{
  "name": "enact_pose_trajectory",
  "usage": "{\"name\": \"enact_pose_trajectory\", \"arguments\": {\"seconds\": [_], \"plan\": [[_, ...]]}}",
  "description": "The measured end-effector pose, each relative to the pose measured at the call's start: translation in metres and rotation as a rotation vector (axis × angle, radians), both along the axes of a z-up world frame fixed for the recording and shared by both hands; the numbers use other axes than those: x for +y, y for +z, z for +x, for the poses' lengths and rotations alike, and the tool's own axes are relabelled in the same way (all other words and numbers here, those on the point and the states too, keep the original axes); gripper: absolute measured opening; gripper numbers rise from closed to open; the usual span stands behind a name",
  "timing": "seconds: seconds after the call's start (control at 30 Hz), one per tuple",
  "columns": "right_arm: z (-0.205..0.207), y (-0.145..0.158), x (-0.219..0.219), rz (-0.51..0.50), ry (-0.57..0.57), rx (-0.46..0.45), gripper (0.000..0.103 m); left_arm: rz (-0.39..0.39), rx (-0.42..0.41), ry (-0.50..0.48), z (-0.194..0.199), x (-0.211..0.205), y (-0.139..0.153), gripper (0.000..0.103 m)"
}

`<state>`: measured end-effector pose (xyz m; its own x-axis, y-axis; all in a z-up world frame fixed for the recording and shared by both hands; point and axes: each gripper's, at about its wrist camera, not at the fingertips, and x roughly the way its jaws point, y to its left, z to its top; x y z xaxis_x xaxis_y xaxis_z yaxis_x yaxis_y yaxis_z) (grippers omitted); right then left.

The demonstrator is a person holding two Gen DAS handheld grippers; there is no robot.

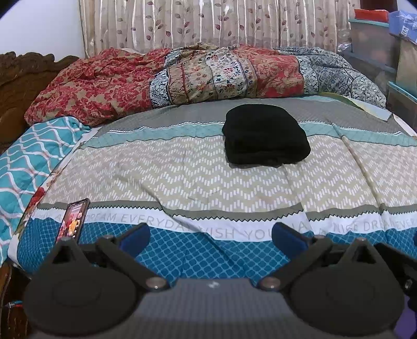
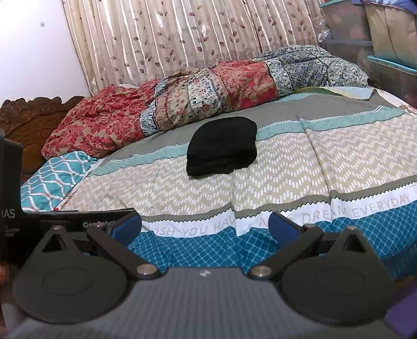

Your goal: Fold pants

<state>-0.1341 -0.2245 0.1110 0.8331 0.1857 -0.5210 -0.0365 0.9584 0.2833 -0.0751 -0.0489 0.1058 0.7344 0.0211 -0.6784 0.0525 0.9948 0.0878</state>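
Note:
The black pants lie folded in a compact stack on the patterned bedspread, toward the far middle of the bed. They also show in the right wrist view. My left gripper is open and empty, held over the bed's near edge, well short of the pants. My right gripper is open and empty too, also over the near edge and apart from the pants.
A crumpled red and floral quilt lies along the far side below the curtain. A phone rests at the near left. A teal pillow lies at the left. Storage boxes stand at the right.

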Motion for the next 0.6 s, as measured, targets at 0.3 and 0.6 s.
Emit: {"name": "enact_pose_trajectory", "arguments": {"seconds": [0.3,0.6], "plan": [[0.007,-0.008,-0.006,0.021,-0.036,0.039,0.103,0.022,0.108,0.001,0.006,-0.003,-0.017,0.103],[0.013,-0.021,-0.012,0.044,-0.054,0.099,0.103,0.021,0.197,-0.012,0.001,-0.005,-0.04,0.103]]}}
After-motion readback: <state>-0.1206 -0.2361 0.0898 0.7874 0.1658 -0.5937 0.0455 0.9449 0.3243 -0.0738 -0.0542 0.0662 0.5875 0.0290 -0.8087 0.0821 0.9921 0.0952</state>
